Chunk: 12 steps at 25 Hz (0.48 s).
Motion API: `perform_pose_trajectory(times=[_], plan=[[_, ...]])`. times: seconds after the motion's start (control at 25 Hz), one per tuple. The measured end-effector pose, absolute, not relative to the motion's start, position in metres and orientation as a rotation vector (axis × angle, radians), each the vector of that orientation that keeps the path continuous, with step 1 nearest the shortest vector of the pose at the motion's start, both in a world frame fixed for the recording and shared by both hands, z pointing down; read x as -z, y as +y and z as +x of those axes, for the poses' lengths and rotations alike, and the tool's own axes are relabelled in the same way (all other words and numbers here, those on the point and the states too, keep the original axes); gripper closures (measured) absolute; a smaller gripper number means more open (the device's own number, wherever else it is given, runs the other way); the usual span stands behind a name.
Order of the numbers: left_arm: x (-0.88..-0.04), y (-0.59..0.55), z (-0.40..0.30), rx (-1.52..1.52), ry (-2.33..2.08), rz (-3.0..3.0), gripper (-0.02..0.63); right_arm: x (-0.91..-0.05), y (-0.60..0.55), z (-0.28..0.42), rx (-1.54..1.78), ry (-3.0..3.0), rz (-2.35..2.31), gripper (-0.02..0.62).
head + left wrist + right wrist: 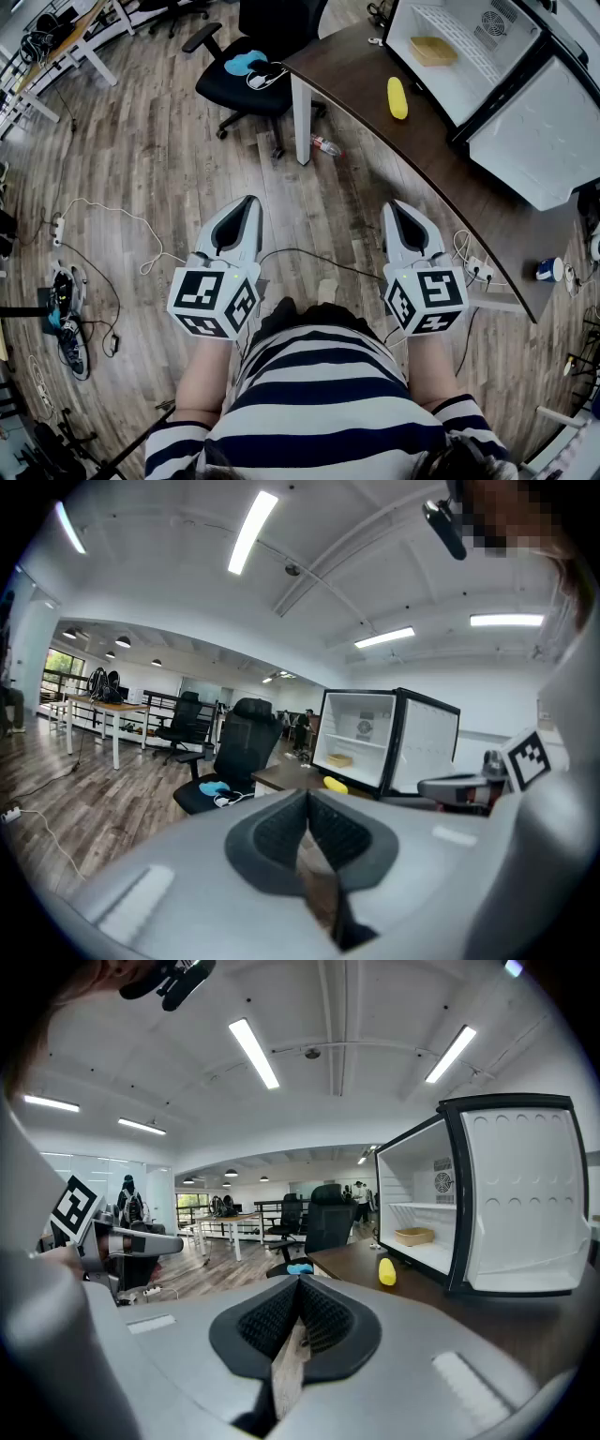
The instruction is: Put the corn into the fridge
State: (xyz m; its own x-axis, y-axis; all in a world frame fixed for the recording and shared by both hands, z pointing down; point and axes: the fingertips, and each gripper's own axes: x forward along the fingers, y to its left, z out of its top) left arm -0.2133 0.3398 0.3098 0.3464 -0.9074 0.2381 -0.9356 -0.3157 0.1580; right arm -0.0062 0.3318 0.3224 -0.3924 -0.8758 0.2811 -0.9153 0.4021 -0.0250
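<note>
Both hands are out in front of the striped shirt (323,394), side by side at waist height, forearms drawn in close to the body; the left gripper (246,202) points forward and tips a little toward the floor (141,141), jaws pressed together with nothing between them; the right gripper (395,207) sits level with it, just as gently nosed down, jaws closed too and empty; the two are apart, each marker cube turned up to the head camera; neither one touches anything. The corn (397,97) lies on the dark counter (352,80), well ahead of the right gripper, just in front of the fridge (450,89); the fridge stands on the counter with its door (544,141) swung wide to the right, white inside, a tan tray (433,50) on its shelf; the corn is outside it, not yet in. A black chair (253,66) stands left of the counter's end; a bottle (325,145) lies on the floor beside the white leg.
</note>
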Motion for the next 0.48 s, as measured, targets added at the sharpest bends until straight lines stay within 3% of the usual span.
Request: perform_pose_trajectory(times=[0.48], plan=[[-0.319, 0.292, -0.180, -0.147, -1.708, 2.285, 0.606, -0.340, 0.277, 0.032, -0.314, -2.480, 1.528, 0.600]])
